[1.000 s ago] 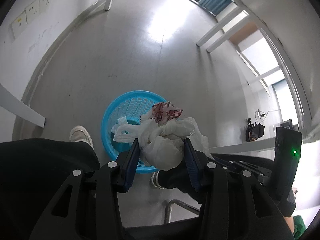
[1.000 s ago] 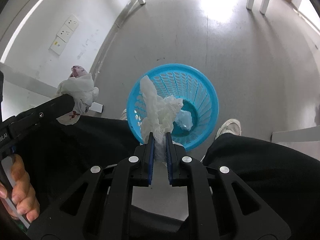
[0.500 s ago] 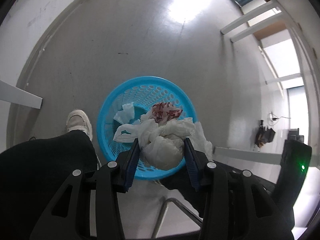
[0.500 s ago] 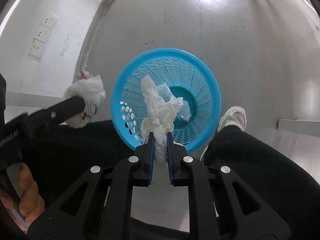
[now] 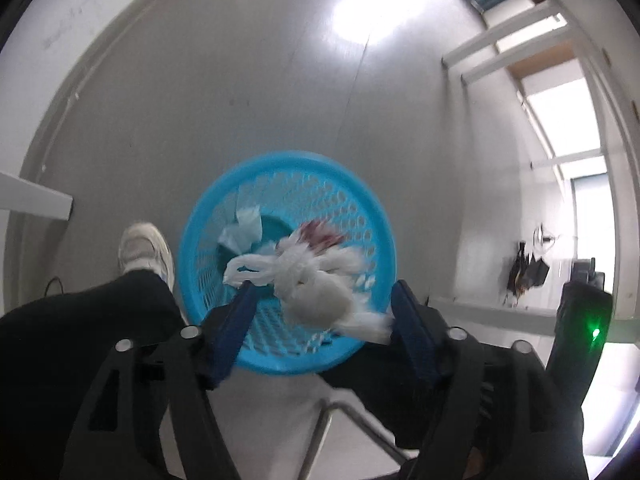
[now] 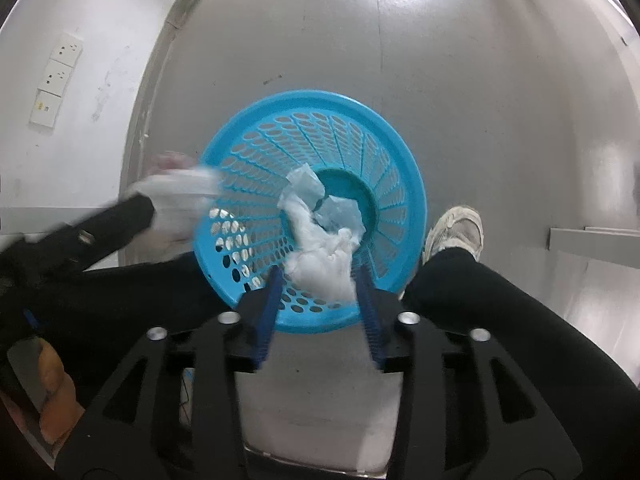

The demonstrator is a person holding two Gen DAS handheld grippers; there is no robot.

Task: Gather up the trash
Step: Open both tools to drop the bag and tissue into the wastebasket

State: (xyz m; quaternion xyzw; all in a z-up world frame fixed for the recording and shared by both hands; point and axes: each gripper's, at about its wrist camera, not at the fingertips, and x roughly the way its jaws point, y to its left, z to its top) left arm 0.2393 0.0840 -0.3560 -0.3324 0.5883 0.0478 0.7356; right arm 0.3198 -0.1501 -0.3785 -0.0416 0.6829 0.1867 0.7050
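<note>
A blue slotted waste basket [image 5: 344,184] stands on the grey floor between the person's legs; it also shows in the right wrist view [image 6: 360,148]. My left gripper [image 5: 322,300] is open above it, and a knotted white plastic bag of trash [image 5: 316,284] with a red-printed part hangs loose between the spread fingers, blurred. My right gripper [image 6: 322,276] is open above the basket, and a crumpled white tissue [image 6: 326,260] sits loose between its fingers. Pale blue-white scraps [image 6: 340,212] lie at the basket's bottom.
The person's black trouser legs and a white shoe [image 5: 146,248] flank the basket; the other shoe [image 6: 456,228] shows in the right view. A white wall with sockets [image 6: 56,80] is at left. White furniture legs [image 5: 504,40] stand farther off.
Both grippers have opened over the basket and let go of the bag and the tissue. Both have moved closer over the basket's mouth.
</note>
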